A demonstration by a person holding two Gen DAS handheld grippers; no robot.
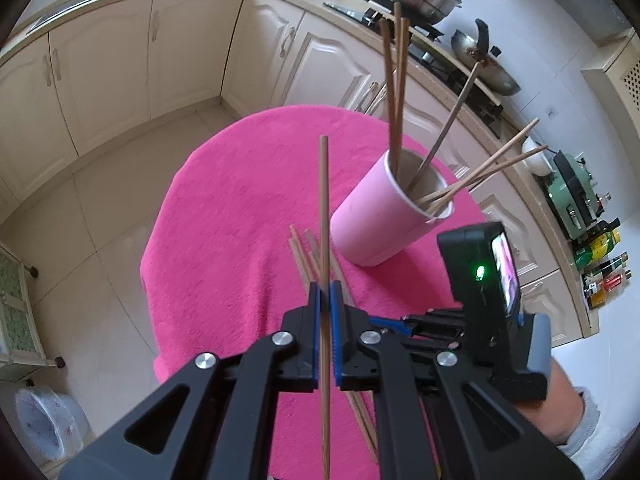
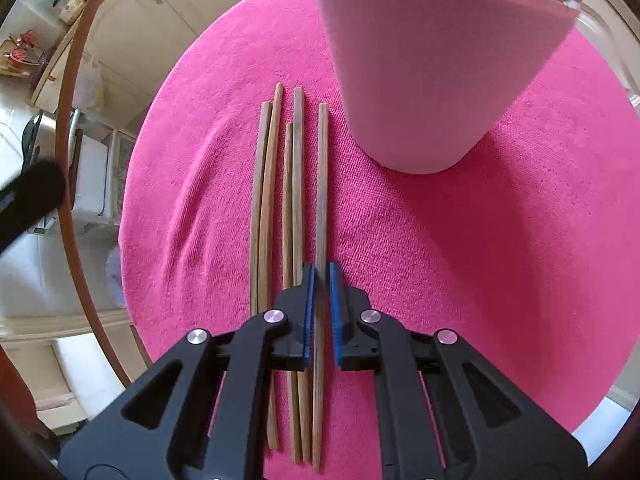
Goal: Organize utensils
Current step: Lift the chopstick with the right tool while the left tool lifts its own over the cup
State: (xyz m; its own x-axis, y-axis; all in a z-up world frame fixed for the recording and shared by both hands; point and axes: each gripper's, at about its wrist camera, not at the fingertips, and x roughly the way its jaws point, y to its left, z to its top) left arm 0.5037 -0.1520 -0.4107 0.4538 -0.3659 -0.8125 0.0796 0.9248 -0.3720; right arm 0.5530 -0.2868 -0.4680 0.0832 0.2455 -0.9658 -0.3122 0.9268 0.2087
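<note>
Left tongs (image 1: pixel 325 300) grip one thin wooden chopstick (image 1: pixel 324 208); right tongs (image 2: pixel 320 280) pinch another (image 2: pixel 322 184) near the tall pink cup (image 2: pixel 420 80). Either stick may pivot, slip, or topple the cup.

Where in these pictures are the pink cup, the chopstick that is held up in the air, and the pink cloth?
pink cup (image 1: pixel 372 220), left wrist view, on its outer wall.
held chopstick (image 1: pixel 324 200), left wrist view, on its shaft above the tool.
pink cloth (image 2: pixel 460 260), right wrist view, on a bare patch right of the loose chopsticks.
</note>
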